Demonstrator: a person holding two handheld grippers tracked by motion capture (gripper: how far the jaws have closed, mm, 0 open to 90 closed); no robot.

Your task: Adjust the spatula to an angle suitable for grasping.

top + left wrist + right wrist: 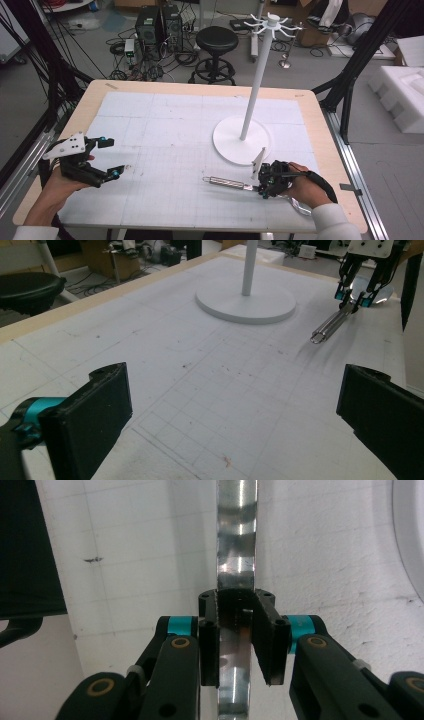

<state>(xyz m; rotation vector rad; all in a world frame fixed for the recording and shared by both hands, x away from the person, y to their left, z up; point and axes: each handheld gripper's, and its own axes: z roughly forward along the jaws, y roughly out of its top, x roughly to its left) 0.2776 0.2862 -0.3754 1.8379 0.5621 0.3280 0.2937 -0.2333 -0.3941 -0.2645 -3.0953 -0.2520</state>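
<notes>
Clamping metal utensil (227,182) flat on table mat (165,130) with our right gripper (260,188); left gripper (111,157) gaping, empty.

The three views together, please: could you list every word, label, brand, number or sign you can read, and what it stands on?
None can be read.
The white mat carries a printed grid, with no figures legible.
The metal utensil clamped in the right gripper shows bare, shiny metal in the right gripper view.
The white stand, the left gripper and the computer towers on the floor show no legible marking.
</notes>
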